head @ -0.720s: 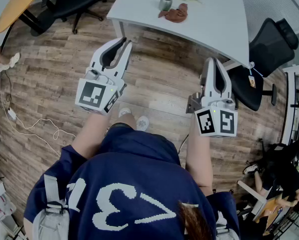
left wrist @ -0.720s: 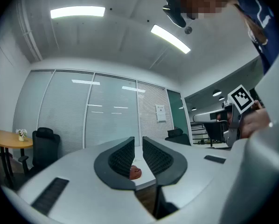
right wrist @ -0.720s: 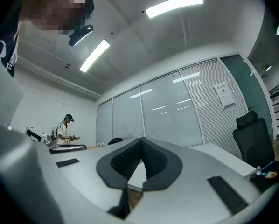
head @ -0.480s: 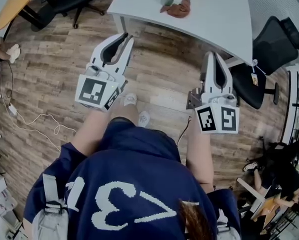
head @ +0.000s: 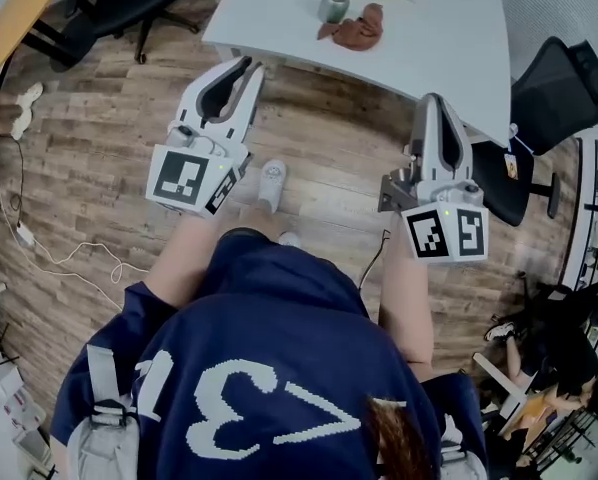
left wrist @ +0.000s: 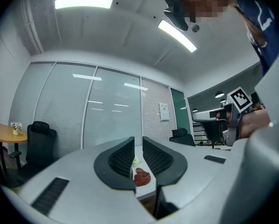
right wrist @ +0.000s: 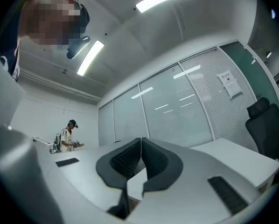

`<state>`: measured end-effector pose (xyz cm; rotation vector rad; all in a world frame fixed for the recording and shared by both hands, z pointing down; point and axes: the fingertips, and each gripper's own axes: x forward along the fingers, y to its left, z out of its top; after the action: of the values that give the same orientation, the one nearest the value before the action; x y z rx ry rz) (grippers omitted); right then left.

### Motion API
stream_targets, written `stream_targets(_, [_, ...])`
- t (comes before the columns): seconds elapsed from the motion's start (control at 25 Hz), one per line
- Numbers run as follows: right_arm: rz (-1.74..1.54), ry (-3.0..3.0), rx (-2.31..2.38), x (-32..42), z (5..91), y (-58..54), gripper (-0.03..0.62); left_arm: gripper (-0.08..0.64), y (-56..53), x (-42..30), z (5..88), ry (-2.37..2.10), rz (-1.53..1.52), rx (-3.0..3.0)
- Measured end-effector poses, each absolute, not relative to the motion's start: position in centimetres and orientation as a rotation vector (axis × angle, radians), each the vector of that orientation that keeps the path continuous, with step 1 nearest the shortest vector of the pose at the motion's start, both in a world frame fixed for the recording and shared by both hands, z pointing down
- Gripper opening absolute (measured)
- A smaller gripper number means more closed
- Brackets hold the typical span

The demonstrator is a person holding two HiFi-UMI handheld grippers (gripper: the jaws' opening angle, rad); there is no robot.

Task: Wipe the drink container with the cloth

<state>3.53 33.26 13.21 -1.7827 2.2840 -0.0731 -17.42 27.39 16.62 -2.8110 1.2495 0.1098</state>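
Two hand-held grippers point out over the wood floor, well short of the table. The left gripper has its jaws a narrow slit apart, with nothing in them. The right gripper has its jaws pressed together, empty. Far ahead on the white table we see the silver drink container upright, its long axis vertical. The reddish-brown cloth lies just to its right. Any label is too small to read. White numerals on the navy top look like 317.
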Motion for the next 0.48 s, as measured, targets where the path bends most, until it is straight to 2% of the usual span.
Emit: stream_targets(0.48, [-0.001,2.221,-1.837,5.8,10.5,18.7,0.026,0.051,11.6,-13.5,15.5,1.044,0.089,-2.876])
